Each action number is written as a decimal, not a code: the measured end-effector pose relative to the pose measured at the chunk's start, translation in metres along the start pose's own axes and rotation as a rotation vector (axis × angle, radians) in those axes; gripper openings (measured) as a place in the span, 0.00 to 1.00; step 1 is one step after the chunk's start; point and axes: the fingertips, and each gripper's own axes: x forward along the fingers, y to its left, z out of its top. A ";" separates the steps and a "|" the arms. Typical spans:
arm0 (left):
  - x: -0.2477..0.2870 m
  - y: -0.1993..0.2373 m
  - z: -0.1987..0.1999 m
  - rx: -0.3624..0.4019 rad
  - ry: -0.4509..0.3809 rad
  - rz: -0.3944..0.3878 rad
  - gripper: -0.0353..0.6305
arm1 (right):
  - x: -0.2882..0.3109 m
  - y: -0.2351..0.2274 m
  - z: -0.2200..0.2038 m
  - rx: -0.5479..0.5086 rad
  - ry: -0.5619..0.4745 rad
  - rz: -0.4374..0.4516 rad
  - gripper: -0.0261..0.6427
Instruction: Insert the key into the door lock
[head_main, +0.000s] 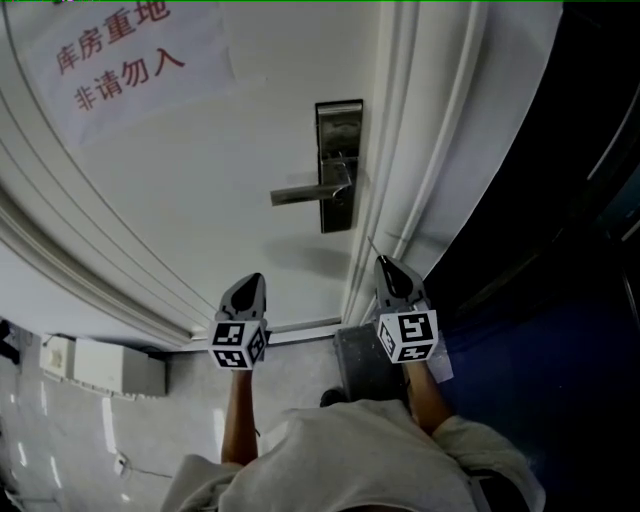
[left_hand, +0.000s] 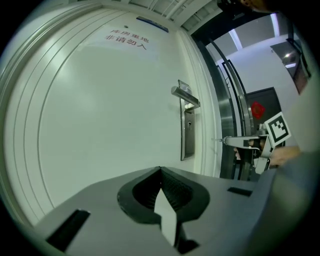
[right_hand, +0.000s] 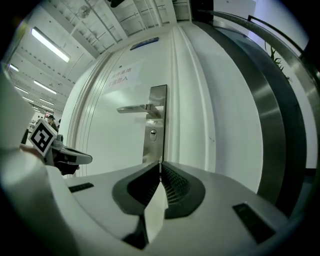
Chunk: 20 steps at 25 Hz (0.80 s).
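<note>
At the near edge, the grey left gripper (left_hand: 160, 170) has its jaws together on nothing. Beside it, the grey right gripper (right_hand: 160, 162) has its jaws clamped on a slim metal key (left_hand: 217, 140), tip projecting forward. Ahead, well apart, the dark keyhole (right_hand: 153, 133) sits in the brushed-steel lock plate (right_hand: 159, 97) on the white panelled door (head_main: 200, 150). Assessment: key in hand, alignment and insertion not yet done.

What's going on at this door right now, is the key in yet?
A person stands facing a white door with a gripper in each hand. The right tongs are shut on a thin key, which points toward the door but is short of the lock plate. The keyhole below the lever handle is empty, so the key is not yet in. The left tongs are shut, empty and clear of the door.
</note>
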 end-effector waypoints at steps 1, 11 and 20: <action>0.002 0.003 -0.002 -0.004 0.006 0.005 0.08 | 0.005 0.000 -0.002 0.001 0.006 0.005 0.08; 0.013 0.026 -0.012 -0.007 0.032 0.005 0.08 | 0.027 0.008 -0.018 0.011 0.039 0.002 0.08; 0.007 0.045 -0.007 0.005 0.034 -0.029 0.08 | 0.026 0.027 -0.004 -0.009 0.029 -0.043 0.08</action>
